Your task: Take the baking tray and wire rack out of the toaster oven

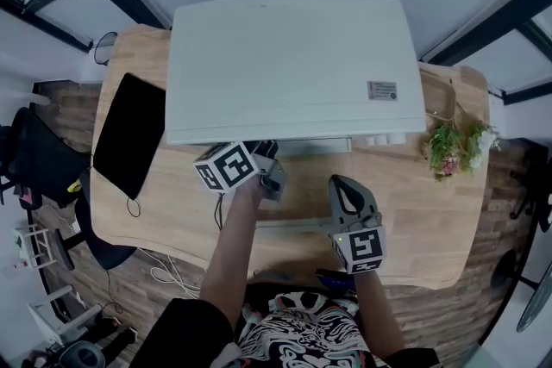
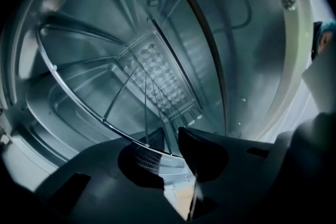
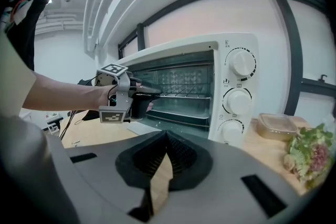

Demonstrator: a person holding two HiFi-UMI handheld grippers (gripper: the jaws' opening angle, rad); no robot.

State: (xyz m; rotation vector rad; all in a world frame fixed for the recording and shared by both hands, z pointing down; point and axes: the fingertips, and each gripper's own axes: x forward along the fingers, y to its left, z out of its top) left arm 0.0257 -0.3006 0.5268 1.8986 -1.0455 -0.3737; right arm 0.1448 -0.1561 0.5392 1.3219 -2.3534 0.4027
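since neither item has left the cavity, we log the task as barely begun.

item 1, toaster oven (image 1: 293, 65): white, on the wooden tabletop (image 1: 414, 211), front standing open toward us.

item 2, wire rack (image 2: 103, 121): seated on the upper rails inside the oven, level, front bar nearest the opening.

item 3, baking tray (image 3: 178, 110): on the level just below the rack, fully inside, untouched.

item 4, left gripper (image 2: 169, 136): tips inside the opening, jaws partway apart with the rack's front bar crossing between them. we see a gap beside the wire, so we record no firm pinch yet.

item 5, right gripper (image 3: 167, 132): hovers over the tabletop in front of the oven, jaws brought together on nothing.

sundries: a dark flat pad (image 1: 129, 134) to the oven's left in the head view, a bunch of flowers (image 1: 453, 146) and a clear lidded box (image 3: 275, 126) to its right.

done, in our judgement: oven opened, rack approached. outstanding: clamp the rack, slide it out and set it down, then the same for the tray.
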